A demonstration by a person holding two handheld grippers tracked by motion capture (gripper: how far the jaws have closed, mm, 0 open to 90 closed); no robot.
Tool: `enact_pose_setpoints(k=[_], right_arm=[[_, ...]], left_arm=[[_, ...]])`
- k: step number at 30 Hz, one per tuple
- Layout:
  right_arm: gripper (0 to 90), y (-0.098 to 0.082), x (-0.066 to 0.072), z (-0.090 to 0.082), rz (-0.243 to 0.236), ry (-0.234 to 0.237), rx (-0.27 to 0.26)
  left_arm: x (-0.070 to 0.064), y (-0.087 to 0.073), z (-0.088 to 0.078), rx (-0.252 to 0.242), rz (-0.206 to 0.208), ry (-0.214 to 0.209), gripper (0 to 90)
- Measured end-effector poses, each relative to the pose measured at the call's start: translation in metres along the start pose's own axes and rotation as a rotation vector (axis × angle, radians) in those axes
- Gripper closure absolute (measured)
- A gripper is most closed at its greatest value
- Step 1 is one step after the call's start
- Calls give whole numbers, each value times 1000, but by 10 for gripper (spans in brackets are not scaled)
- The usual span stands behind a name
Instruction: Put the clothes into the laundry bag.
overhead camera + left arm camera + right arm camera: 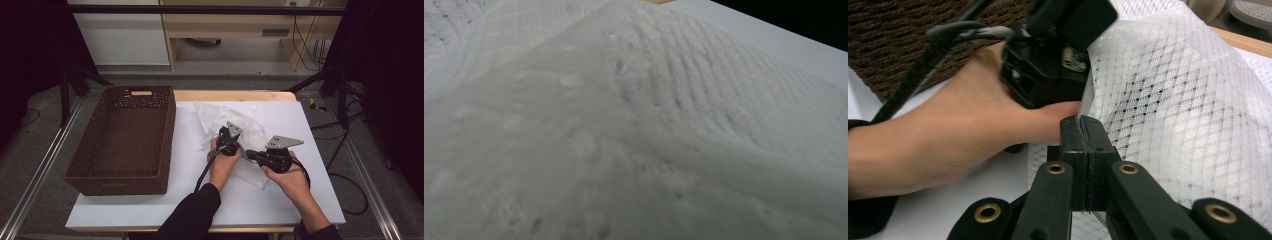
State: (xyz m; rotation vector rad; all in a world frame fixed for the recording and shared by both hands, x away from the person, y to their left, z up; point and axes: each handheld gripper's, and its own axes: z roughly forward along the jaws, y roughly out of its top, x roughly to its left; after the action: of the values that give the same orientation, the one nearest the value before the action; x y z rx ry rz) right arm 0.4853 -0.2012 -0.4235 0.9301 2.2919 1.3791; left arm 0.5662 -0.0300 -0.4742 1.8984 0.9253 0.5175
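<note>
A white mesh bag (235, 127) with a fine diamond net pattern lies at the frame's centre on a pale blue-white table cover (310, 135). At the left sits a dark brown woven basket (165, 150). Both grippers, left gripper (223, 136) and right gripper (250, 155), are black with grey plates.

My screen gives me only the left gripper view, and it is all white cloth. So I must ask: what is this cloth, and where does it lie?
Observer: It is a white net, crumpled on the table, just right of a brown basket.
Operator: Where is the right gripper?
Observer: The right gripper is close beside the left gripper. Its jaws are shut, and they seem to pinch the net's edge.
Operator: Is anything in the basket?
Observer: No, it looks empty.
</note>
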Motion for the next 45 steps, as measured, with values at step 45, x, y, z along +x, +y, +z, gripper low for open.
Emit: enact_pose_setpoints(k=[45], right_arm=[[900, 2, -1, -1, -10, -17, 0]], left_arm=[[34, -24, -73, 124, -25, 92, 900]])
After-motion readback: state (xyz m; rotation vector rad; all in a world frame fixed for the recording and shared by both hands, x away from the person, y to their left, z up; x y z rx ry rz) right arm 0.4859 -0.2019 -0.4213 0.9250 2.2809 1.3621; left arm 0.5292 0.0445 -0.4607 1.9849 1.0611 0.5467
